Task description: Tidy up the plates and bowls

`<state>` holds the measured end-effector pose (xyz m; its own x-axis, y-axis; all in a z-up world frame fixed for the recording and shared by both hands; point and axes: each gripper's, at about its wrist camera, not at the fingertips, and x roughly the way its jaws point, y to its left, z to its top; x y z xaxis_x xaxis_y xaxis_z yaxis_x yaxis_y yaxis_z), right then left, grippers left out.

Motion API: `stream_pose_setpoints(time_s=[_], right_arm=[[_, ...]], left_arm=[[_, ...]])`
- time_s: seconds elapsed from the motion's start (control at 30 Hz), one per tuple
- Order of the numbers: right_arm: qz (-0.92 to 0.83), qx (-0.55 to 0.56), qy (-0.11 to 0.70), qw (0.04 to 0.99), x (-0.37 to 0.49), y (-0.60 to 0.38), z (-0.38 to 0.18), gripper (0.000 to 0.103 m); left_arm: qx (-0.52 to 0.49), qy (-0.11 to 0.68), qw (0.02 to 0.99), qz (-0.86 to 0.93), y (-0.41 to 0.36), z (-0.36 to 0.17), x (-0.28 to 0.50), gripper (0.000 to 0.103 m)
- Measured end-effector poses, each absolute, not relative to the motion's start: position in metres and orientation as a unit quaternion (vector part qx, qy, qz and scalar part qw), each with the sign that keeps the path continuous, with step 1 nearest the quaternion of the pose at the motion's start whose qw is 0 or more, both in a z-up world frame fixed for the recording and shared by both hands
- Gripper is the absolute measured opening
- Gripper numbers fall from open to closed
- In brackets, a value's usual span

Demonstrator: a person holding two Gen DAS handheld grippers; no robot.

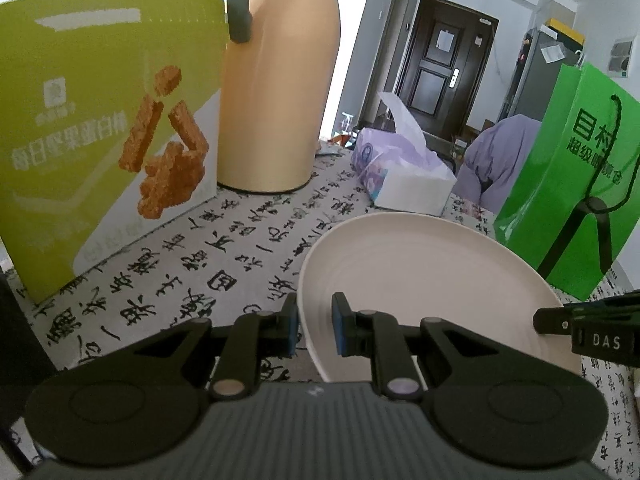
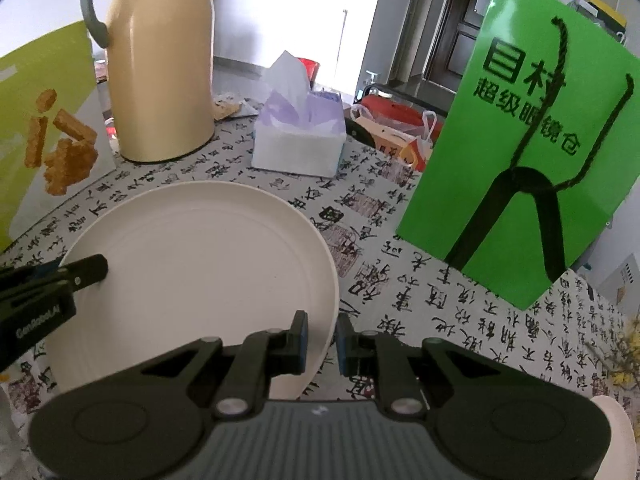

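Together, left hand-held gripper (image 1: 315,326) and right hand-held gripper (image 2: 321,342) clamped on cream plate (image 2: 208,256) rim.

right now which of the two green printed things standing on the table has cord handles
The bright green paper bag, right of the plate; the yellow-green snack box on the left has none.

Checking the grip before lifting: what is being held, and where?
The round cream plate, by opposite rim edges: left hand-held gripper and right hand-held gripper each clamp the rim.
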<state>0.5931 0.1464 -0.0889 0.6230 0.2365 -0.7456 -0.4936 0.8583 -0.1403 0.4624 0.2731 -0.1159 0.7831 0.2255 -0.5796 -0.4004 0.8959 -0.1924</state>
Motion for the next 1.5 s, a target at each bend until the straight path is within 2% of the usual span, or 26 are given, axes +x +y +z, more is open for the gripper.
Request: stream_pose_setpoints(time_s=[1.5], right_arm=[[0.211, -0.134, 0.325, 0.912, 0.540, 0.106, -0.048, 0.014]], left_arm=[[-0.133, 0.217, 0.956, 0.146, 0.249, -0.072, 0.421, 0.017]])
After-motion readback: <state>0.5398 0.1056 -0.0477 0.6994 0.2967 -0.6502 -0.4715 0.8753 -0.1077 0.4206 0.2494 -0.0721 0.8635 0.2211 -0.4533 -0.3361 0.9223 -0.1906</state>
